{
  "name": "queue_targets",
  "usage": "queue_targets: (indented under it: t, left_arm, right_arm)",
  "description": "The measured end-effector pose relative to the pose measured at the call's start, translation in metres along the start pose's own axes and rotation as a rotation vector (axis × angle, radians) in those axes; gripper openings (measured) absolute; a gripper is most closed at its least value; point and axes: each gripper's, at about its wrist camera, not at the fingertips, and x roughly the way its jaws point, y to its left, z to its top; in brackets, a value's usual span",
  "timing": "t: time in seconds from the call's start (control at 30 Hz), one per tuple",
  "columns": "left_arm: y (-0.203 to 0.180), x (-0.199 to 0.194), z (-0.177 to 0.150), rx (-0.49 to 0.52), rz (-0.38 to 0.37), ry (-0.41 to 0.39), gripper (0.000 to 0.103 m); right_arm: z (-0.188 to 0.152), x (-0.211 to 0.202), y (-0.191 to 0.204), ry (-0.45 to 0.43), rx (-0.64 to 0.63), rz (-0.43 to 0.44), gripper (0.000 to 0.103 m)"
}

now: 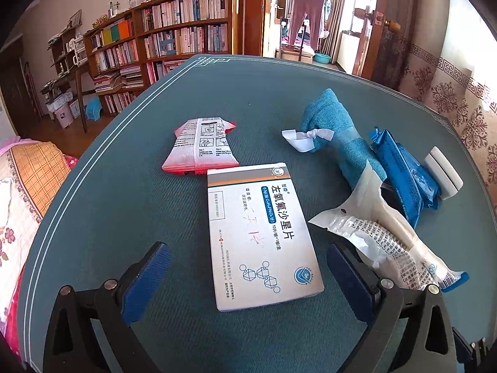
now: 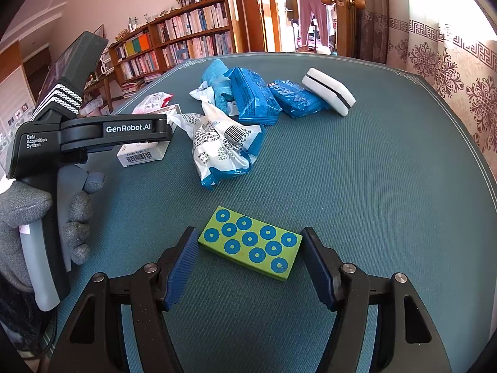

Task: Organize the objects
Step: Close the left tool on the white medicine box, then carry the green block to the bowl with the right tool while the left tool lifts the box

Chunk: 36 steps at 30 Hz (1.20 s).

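Observation:
My left gripper [image 1: 248, 261] is open, its blue pads on either side of a white medicine box [image 1: 264, 236] lying flat on the teal table. Beyond it lie a red-and-white sachet [image 1: 200, 147], a blue cloth roll [image 1: 338, 136], a clear bandage packet [image 1: 382, 245], a blue wipes pack [image 1: 403, 174] and a white case [image 1: 444, 171]. My right gripper [image 2: 250, 242] is open around a green card with blue dots [image 2: 251, 245], not touching it. The left gripper's body [image 2: 93, 133] shows at the left of the right wrist view, over the medicine box [image 2: 143, 152].
The teal table [image 2: 372, 186] has a white-lined rim. Two blue packs [image 2: 254, 96], the bandage packet [image 2: 223, 143] and the white case [image 2: 329, 90] cluster at its far side. Bookshelves [image 1: 167, 37] and a doorway stand beyond. A bed [image 1: 25, 186] lies at the left.

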Motion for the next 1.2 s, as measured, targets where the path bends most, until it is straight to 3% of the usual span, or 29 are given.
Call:
queue_targets:
  t: [0.33, 0.53, 0.6, 0.63, 1.2]
  left_arm:
    - [0.011, 0.009, 0.004, -0.034, -0.01, 0.002, 0.099]
    - [0.009, 0.009, 0.0, -0.013, -0.003, 0.004, 0.08]
    - [0.009, 0.007, 0.0, -0.01, 0.004, 0.001, 0.068]
    - [0.009, 0.006, 0.0, -0.011, 0.006, -0.001, 0.066]
    - [0.01, -0.03, 0.001, -0.015, -0.052, -0.064, 0.066]
  right_arm:
    - [0.0, 0.0, 0.0, 0.0, -0.001, -0.001, 0.068]
    - [0.0, 0.0, 0.0, 0.0, 0.0, 0.0, 0.068]
    - [0.0, 0.0, 0.0, 0.0, 0.0, 0.0, 0.068]
    - [0.0, 0.0, 0.0, 0.0, 0.0, 0.0, 0.068]
    - [0.0, -0.001, -0.001, -0.002, 0.006, 0.005, 0.068]
